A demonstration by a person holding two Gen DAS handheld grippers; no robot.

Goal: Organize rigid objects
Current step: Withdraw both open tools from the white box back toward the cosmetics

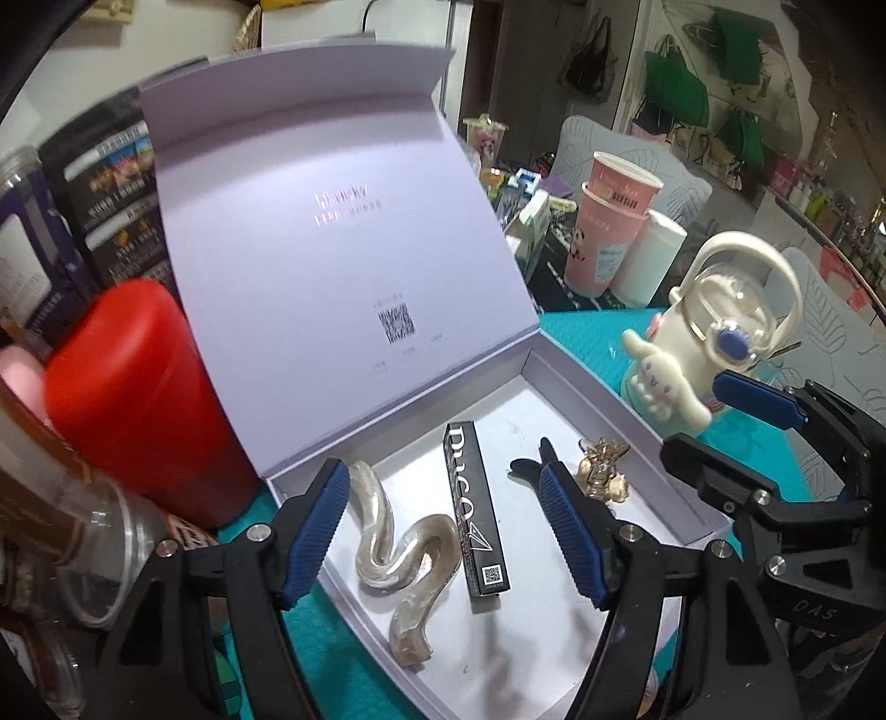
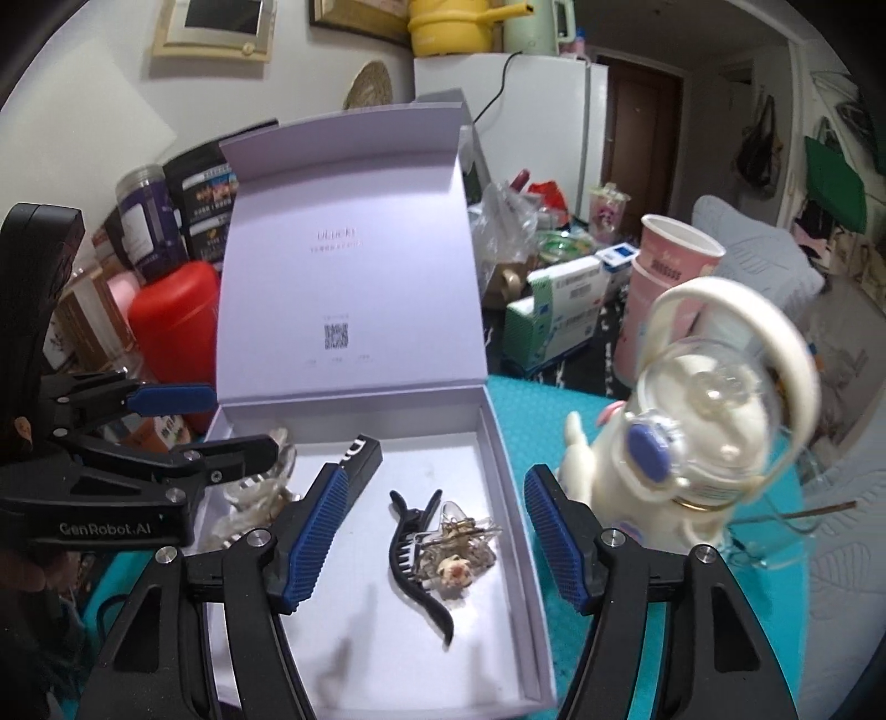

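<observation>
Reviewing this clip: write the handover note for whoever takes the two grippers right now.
Left gripper: open, empty, above the box.
Right gripper: open, empty, above the box.
In the open lilac box: wavy pearly hair clip, black DUCO carton, black claw clip, clear clip with a charm.
Done: four items boxed.
Left: the lid stands open; the white character bottle stands outside on the teal mat, perhaps next.

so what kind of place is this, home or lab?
Most likely a lived-in home, kitchen or dining corner: white fridge with a yellow pot on top, tote bags hung on the wall, cluttered table.
</observation>
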